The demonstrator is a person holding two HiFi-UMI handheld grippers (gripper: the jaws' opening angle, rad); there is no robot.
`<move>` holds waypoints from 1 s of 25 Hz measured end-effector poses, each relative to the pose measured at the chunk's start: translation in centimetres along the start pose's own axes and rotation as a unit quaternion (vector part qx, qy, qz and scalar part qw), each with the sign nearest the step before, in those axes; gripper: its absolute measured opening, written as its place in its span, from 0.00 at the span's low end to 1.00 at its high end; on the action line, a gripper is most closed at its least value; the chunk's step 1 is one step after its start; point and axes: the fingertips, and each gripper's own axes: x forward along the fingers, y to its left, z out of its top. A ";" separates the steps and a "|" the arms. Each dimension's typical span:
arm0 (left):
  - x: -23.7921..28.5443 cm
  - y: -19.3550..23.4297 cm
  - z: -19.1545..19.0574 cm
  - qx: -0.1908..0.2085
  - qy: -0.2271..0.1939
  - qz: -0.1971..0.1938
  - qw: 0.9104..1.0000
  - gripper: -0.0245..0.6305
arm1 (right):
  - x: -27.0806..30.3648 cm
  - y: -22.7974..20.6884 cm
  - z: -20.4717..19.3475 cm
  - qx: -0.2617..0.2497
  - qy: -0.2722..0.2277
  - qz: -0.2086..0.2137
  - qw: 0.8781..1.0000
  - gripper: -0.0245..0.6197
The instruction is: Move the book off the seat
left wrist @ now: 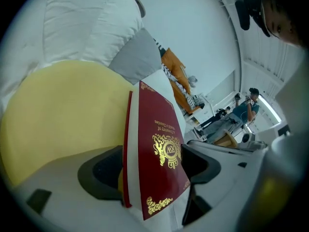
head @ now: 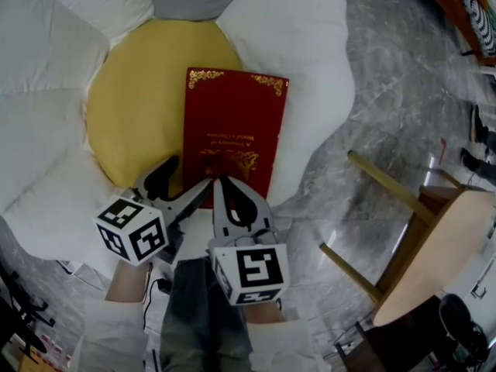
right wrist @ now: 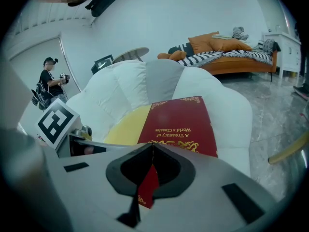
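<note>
Nearest the camera in the head view are the wearer's knees (head: 203, 316) and the two marker cubes, with both tools reaching forward over the front of the seat (head: 298, 49). The left tool (head: 182, 183) (left wrist: 149, 170) is released. Its jaws are spread to either side of the book's (head: 236, 118) (left wrist: 159, 129) near left corner, one jaw over the red cover and the other out on the yellow cushion (head: 132, 111) (left wrist: 63, 110). A sliver of yellow shows between that outer pad and the book's edge. The right tool (head: 219, 183) (right wrist: 152, 151) is clenched, its tips pressed together above the book's near edge, and the red cover with a gilt corner ornament shows through the opening behind the tips. The book (right wrist: 181, 120) lies flat, cover up, on the seat's right half, partly on the round yellow cushion and partly on a white padded lobe, with its gold title reading away from the wearer. The white seat (right wrist: 215, 98) is shaped like a flower, with one grey lobe at the back. Beyond it is grey marbled floor (head: 387, 68), with a light wooden piece of furniture (head: 434, 254) on slanted legs to the right. Farther off, the right gripper view shows an orange bed (right wrist: 227, 52) with striped bedding against the wall and a person (right wrist: 50, 81) standing at the left.
</note>
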 end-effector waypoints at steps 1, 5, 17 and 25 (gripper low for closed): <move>0.1 0.1 -0.2 -0.004 0.002 -0.004 1.000 0.59 | 0.0 0.0 -0.2 0.000 0.001 -0.001 1.000 0.06; 0.5 0.5 -0.7 -0.019 0.007 -0.018 1.000 0.65 | 0.1 -0.4 -0.9 0.009 0.004 -0.003 1.000 0.06; 2.6 1.3 -2.3 -0.019 0.036 -0.045 0.998 0.68 | -1.0 -1.6 -2.1 0.020 0.019 -0.008 1.000 0.06; 3.2 1.2 -2.9 0.016 0.047 -0.036 0.998 0.68 | -0.9 -1.5 -1.6 0.024 0.005 -0.008 1.000 0.06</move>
